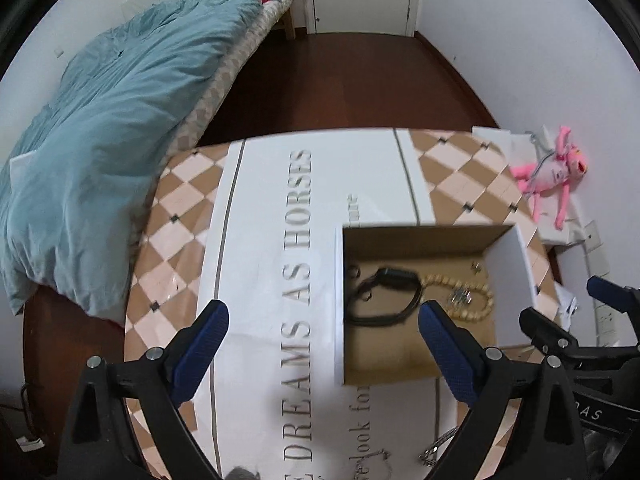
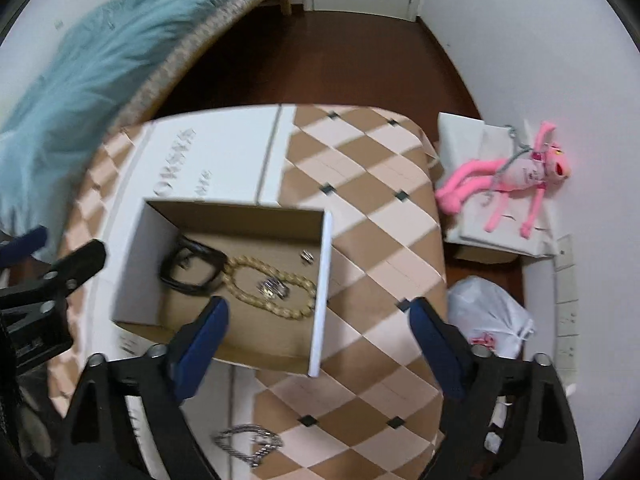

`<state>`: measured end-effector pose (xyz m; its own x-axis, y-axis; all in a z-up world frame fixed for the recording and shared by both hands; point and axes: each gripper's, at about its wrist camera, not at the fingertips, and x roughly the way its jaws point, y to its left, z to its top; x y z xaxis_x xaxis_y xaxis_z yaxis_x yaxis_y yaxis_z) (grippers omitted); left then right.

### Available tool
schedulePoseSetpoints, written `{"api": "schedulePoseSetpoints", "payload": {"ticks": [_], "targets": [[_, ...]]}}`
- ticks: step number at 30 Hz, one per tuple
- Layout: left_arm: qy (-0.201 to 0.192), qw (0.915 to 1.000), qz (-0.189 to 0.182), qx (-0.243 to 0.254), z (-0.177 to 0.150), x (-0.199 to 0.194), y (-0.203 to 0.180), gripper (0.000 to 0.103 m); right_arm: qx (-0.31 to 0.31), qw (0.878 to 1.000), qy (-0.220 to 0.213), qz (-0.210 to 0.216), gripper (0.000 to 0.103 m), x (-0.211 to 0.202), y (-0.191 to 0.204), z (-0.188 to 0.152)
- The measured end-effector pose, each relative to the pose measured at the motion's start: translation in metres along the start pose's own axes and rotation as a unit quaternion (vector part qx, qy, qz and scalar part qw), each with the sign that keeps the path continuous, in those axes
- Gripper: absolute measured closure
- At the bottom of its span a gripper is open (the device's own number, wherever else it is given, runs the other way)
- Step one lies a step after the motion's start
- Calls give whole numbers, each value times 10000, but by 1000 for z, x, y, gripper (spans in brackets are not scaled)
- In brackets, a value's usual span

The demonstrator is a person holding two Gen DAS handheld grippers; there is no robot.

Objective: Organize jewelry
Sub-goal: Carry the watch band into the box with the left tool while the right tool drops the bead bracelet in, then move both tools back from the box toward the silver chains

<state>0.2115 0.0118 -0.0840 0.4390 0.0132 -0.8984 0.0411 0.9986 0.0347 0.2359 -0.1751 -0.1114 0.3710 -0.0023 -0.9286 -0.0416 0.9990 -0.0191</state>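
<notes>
An open cardboard box (image 1: pixel 424 240) (image 2: pixel 136 264) stands on the checked table cover (image 2: pixel 380 220). Inside lie a black watch (image 1: pixel 394 278) (image 2: pixel 188 268), a beige bead necklace (image 1: pixel 486 300) (image 2: pixel 256 264), a silver trinket (image 1: pixel 462 298) (image 2: pixel 274 289) and a small ring (image 2: pixel 307 257). A silver chain (image 2: pixel 248 444) (image 1: pixel 436 448) lies on the table near the front edge. My left gripper (image 1: pixel 323 312) hovers open at the box's left wall, empty. My right gripper (image 2: pixel 318 308) hovers open over the box's right front corner, empty.
A bed with a blue duvet (image 1: pixel 100 140) runs along the left. To the right of the table, a pink plush toy (image 2: pixel 516 176) lies on white boxes, with a white plastic bag (image 2: pixel 488 316) in front of them. Dark wooden floor lies beyond the table.
</notes>
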Motion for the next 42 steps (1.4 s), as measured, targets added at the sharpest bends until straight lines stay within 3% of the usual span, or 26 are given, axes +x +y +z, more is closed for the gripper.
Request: {"api": "schedulePoseSetpoints", "payload": {"ticks": [7,16,35,42], "targets": [[67,9999,47,-82,-17,7,0,6,160,9997,8,-179,4,11,0,-15],[-69,9998,13,-185,-16,-6,-1,6,352,9991,-83,-219,4,5,-4,-18],[-863,9958,-240,-182,-38,-111,-5,6,502,9909,-1182,-393,4,-114,-11,-48],[-945,9950,-123,-313,-52,-121,4,6,659,9901,-1240,-57,4,-138,-12,-66]]}}
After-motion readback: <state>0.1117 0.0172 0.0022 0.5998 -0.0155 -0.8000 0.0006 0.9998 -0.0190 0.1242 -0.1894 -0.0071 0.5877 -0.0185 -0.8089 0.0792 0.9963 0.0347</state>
